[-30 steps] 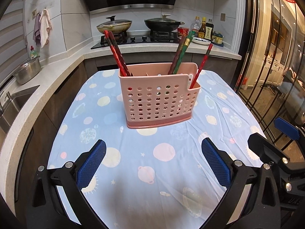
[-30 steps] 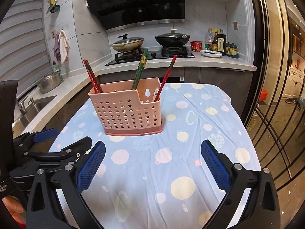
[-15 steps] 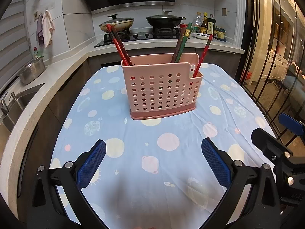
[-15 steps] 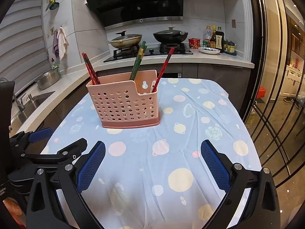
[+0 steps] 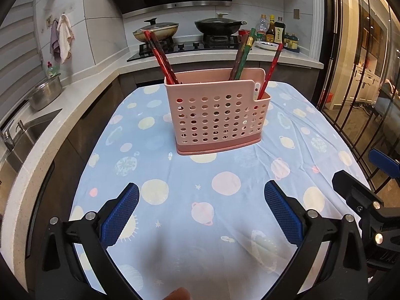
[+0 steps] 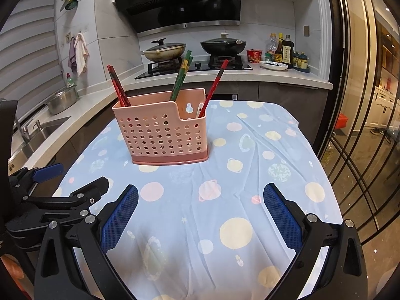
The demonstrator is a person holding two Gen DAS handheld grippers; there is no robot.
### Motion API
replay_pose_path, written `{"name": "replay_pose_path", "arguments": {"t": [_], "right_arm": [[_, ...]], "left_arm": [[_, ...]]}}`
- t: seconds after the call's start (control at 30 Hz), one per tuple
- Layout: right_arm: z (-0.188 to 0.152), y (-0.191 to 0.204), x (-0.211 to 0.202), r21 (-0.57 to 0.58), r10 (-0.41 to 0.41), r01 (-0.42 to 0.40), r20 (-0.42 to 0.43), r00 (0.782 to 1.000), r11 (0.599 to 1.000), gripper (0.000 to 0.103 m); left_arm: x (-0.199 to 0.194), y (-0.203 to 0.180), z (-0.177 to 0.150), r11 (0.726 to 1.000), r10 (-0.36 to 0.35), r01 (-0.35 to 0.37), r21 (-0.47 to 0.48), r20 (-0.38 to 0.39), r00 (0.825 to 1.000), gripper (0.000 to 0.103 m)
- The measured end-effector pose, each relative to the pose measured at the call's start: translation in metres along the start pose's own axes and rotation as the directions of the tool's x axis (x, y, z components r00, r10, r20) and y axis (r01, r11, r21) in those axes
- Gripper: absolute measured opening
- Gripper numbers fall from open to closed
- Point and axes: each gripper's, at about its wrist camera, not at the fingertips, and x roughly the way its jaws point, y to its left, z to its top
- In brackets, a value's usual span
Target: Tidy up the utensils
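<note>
Our left gripper [image 5: 201, 211] hangs low over the near part of the table with its blue pads [image 5: 120, 215] spread wide and nothing between them. Our right gripper [image 6: 200, 210] is just beside it on the right, likewise spread wide and empty, its pads [image 6: 282, 216] above the tablecloth [image 6: 250, 175], which is pale blue with planet and dot prints. In the left wrist view the right gripper's black frame shows at the right edge; in the right wrist view the left gripper sits at the near left.

Farther out, toward the middle of the table, stands the pink perforated utensil holder [image 5: 216, 117], upright on the cloth. A pair of red chopsticks [image 5: 161, 57] leans left out of its left end, a green and dark pair [image 5: 243, 55] leans right from the middle, and a single red chopstick [image 5: 271, 71] stands in the lower right compartment.

Beyond the table, the counter carries a gas hob with two lidded woks [image 6: 223, 43], sauce bottles [image 6: 282, 48] to the right and a steel bowl [image 5: 45, 95] by the sink on the left.
</note>
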Motion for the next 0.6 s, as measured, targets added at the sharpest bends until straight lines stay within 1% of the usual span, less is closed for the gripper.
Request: {"name": "replay_pose_path", "arguments": {"t": [0.27,0.37,0.6], "right_arm": [[-0.0015,-0.0002,-0.0006,-0.004,-0.004,0.004,-0.003,1.0,1.0,0.097],[-0.0018,0.0,-0.0007,-0.004,-0.004,0.004,-0.004,1.0,1.0,0.097],[-0.0028,0.0,-0.002,-0.008,-0.003,0.003,-0.002,1.0,1.0,0.097]], "left_arm": [[-0.0007,0.0014,0.0012,1.0,0.007,-0.007,-0.016,0.007,1.0,0.096],[-0.0014,0.0014,0.0018,1.0,-0.009,0.01,-0.02,0.006,1.0,0.096],[-0.0007,0.0006,0.0038,1.0,-0.003,0.003,-0.015,0.006,1.0,0.096]]}}
